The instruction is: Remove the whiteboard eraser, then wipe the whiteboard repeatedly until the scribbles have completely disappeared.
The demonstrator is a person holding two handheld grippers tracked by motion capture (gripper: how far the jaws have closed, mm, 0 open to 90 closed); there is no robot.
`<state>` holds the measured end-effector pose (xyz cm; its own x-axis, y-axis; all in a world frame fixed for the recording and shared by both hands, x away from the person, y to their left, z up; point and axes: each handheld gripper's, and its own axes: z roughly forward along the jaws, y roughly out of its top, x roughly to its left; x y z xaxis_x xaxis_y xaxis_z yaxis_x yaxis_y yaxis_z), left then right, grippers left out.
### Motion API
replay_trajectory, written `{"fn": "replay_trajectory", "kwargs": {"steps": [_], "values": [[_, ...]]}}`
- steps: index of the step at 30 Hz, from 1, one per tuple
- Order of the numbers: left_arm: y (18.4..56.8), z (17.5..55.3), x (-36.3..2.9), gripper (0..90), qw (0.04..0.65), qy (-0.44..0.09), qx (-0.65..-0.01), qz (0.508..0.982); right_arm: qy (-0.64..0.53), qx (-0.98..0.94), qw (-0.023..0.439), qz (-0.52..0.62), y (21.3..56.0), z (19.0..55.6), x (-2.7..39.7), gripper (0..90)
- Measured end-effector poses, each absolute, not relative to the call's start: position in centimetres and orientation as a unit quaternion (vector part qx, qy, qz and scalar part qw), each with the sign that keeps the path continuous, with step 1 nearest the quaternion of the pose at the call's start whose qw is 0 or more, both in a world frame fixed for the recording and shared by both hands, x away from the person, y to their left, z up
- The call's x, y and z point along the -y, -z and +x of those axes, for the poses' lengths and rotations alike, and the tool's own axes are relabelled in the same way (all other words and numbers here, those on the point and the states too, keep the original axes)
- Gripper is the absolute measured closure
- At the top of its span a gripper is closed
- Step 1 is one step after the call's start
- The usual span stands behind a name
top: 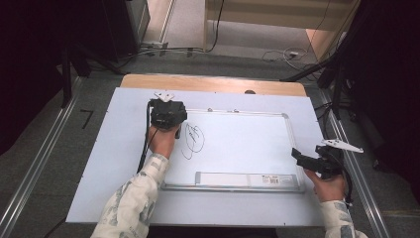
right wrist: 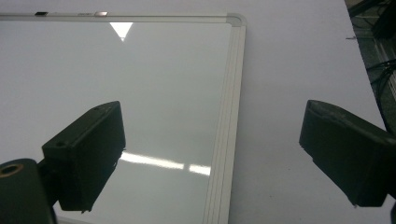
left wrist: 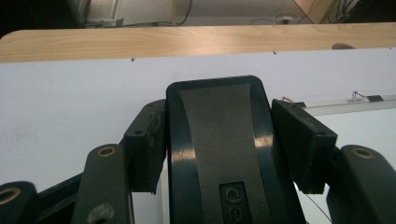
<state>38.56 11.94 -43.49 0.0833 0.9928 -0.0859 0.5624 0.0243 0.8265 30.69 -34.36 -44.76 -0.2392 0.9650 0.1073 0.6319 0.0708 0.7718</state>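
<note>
A white whiteboard (top: 242,148) with a silver frame lies flat on the table. A black scribble (top: 193,139) marks its left part. My left gripper (top: 168,116) stands at the board's upper left corner, just left of the scribble, shut on a black eraser (left wrist: 217,149) that sits upright between the pads (left wrist: 147,144). My right gripper (top: 302,157) hovers over the board's right edge, open, with nothing between its fingers (right wrist: 88,154). In the right gripper view the board's frame (right wrist: 229,116) runs up between the jaws.
A white sheet (top: 114,163) covers the table, and the wooden top (top: 213,83) shows along the far edge. A pale strip with a label (top: 247,179) lies along the board's near edge. Cables and dark stands (top: 341,84) are on the floor beyond.
</note>
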Motion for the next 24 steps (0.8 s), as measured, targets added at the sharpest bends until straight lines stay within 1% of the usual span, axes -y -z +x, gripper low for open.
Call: {"fn": "replay_trajectory", "kwargs": {"steps": [24], "values": [[44.53, 37.9, -12.16, 39.7, 0.372, -0.285, -0.614, 0.635, -0.366, -0.698, 0.227, 0.573, 44.82, 30.73, 34.27, 5.8]]}}
